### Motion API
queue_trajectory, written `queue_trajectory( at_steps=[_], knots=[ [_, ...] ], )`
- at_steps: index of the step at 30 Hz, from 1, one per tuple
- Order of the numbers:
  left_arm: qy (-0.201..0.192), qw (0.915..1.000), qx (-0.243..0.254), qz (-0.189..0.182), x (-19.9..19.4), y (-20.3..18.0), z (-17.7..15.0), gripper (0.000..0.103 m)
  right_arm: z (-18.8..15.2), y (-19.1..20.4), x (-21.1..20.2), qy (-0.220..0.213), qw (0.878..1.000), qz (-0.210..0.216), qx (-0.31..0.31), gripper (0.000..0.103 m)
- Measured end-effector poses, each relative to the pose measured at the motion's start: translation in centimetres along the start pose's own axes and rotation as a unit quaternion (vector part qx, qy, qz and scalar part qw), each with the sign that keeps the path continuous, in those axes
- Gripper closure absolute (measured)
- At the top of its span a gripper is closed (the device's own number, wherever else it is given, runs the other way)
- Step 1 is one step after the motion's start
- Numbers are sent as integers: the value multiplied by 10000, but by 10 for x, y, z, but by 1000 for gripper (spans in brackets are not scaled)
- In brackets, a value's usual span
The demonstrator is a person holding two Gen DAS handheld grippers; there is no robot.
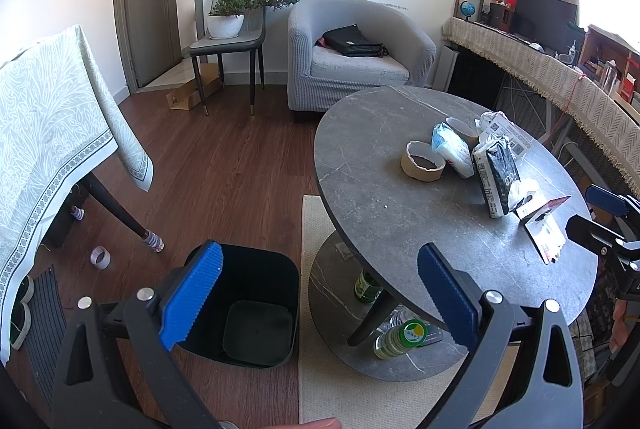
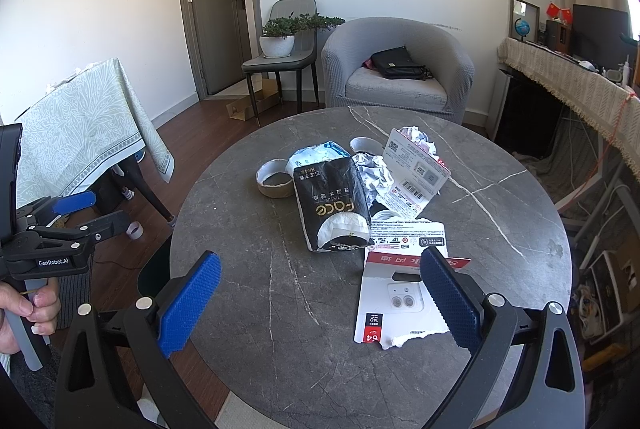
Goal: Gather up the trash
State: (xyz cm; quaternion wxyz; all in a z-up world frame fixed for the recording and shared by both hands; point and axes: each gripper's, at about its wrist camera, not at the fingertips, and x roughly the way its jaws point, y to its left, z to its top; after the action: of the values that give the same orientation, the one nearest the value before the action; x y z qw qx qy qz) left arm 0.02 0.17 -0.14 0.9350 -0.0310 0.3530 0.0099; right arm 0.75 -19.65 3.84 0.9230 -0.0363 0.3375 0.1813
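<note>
Bin (image 1: 256,309) partly hidden behind left fingers (image 1: 192,295); paper cup (image 2: 366,145) mostly concealed by wrappers; package print illegible.

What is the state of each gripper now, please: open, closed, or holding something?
Left gripper: open, holding nothing, above the black bin.
Right gripper: open, holding nothing, above the round table.
</note>
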Motion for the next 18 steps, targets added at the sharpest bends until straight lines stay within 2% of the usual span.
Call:
queue_trajectory(
  at_steps=[18],
  knots=[
    [-7,10000,1,26,0,0,-2,3,-1,1,2,30,10000,10,2,3]
  ],
)
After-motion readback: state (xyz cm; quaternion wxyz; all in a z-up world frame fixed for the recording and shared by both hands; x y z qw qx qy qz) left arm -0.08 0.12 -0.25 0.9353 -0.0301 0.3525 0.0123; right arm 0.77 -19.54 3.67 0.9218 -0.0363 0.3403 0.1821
